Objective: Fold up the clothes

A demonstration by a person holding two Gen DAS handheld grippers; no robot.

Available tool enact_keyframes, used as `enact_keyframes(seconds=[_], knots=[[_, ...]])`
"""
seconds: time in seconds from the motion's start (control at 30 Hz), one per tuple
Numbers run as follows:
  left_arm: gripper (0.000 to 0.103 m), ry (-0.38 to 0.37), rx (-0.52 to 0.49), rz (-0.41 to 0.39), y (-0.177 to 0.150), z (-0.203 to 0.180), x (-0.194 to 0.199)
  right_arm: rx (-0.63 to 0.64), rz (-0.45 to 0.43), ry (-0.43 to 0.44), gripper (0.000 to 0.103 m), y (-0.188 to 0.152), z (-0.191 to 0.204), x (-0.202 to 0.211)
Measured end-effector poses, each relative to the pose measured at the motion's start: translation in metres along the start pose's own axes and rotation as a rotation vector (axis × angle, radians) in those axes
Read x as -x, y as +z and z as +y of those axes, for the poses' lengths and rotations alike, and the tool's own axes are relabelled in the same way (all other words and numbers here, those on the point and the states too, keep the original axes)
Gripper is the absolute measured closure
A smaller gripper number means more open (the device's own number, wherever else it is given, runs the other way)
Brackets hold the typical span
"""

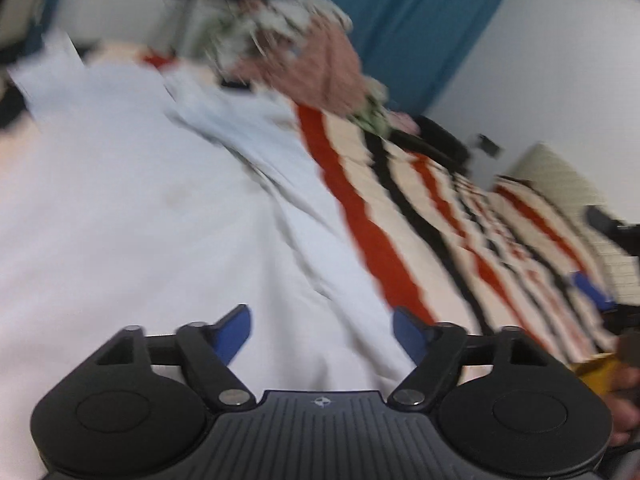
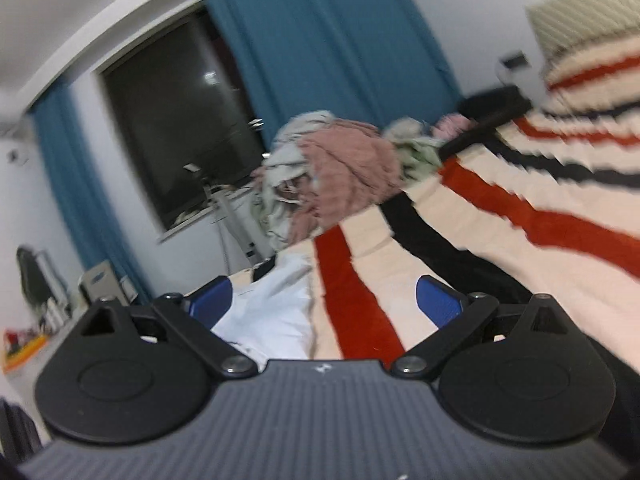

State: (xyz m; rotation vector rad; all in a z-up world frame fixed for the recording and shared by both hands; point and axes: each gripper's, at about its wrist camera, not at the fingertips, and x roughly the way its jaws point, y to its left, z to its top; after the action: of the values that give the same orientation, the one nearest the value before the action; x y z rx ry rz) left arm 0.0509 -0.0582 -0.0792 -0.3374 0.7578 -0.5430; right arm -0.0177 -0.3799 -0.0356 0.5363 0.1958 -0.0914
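Both views motion-blurred. Left gripper [image 1: 322, 330] has its blue fingers [image 1: 236, 330] spread wide, nothing between them, hovering just over the white garment [image 1: 132, 220]. The garment fills the left and centre of the left wrist frame, spread on the striped blanket [image 1: 500, 248]. Its creased edge runs diagonally from upper left down to lower centre, so the long axis looks diagonal, top-left to bottom-right; blur makes the exact outline hard to tell.

Right gripper [image 2: 324, 300] is also spread wide and empty. In its view only a corner of the white garment [image 2: 276, 304] shows at lower centre, just ahead of and under the left finger; the rest of the frame is striped blanket [image 2: 500, 216].

Left gripper is clearly the nearer one: cloth lies straight ahead and below it. The right one sits off the garment's edge.

Pile of unfolded clothes [image 2: 336, 172], pink and pale green, sits at the far end of the blanket, upper centre in both views, well apart from both grippers. No basket or container visible; blue curtain [image 2: 320, 40] and dark window [image 2: 168, 120] behind
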Motion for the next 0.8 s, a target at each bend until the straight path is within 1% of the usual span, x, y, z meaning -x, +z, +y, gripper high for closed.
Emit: enact_keyframes(seconds=[0.03, 0.07, 0.13, 0.17, 0.27, 0.3, 0.37, 0.4, 0.47, 0.5, 0.57, 0.6, 0.73, 0.8], knots=[[0.042, -0.041, 0.024, 0.036, -0.006, -0.003, -0.01, -0.031, 0.019, -0.001, 0.003, -0.001, -0.005, -0.005], [0.045, -0.083, 0.046, 0.076, -0.012, -0.005, -0.02, -0.057, 0.038, -0.001, 0.003, -0.001, -0.01, -0.009], [0.058, -0.164, 0.089, 0.154, -0.023, -0.008, -0.04, -0.063, 0.069, 0.016, 0.003, -0.006, -0.01, -0.017], [0.06, -0.176, 0.097, 0.173, -0.027, -0.009, -0.048, -0.054, 0.076, 0.019, 0.003, -0.007, -0.009, -0.02], [0.06, -0.209, 0.12, 0.224, -0.038, -0.01, -0.069, -0.039, 0.097, 0.028, 0.003, -0.012, -0.005, -0.026], [0.058, -0.22, 0.128, 0.238, -0.04, -0.009, -0.075, -0.042, 0.105, 0.03, 0.003, -0.013, -0.005, -0.028], [0.058, -0.24, 0.145, 0.263, -0.044, -0.007, -0.086, -0.043, 0.116, 0.024, 0.003, -0.016, -0.006, -0.031], [0.063, -0.244, 0.154, 0.25, -0.044, -0.005, -0.087, -0.041, 0.121, 0.018, 0.003, -0.017, -0.006, -0.032], [0.082, -0.253, 0.171, 0.223, -0.044, -0.002, -0.089, -0.037, 0.128, 0.005, 0.003, -0.019, -0.005, -0.034], [0.096, -0.272, 0.181, 0.208, -0.043, 0.0, -0.086, -0.033, 0.132, -0.001, 0.003, -0.02, -0.004, -0.035], [0.097, -0.305, 0.202, 0.17, -0.042, 0.004, -0.079, -0.019, 0.132, -0.013, 0.003, -0.022, -0.002, -0.036], [0.101, -0.323, 0.215, 0.152, -0.041, 0.005, -0.073, -0.014, 0.132, -0.019, 0.003, -0.022, -0.002, -0.036], [0.101, -0.396, 0.302, 0.114, -0.037, 0.014, -0.048, 0.012, 0.129, -0.044, 0.003, -0.024, 0.002, -0.034], [0.101, -0.426, 0.327, 0.096, -0.033, 0.018, -0.033, 0.025, 0.129, -0.054, 0.003, -0.025, 0.003, -0.033]])
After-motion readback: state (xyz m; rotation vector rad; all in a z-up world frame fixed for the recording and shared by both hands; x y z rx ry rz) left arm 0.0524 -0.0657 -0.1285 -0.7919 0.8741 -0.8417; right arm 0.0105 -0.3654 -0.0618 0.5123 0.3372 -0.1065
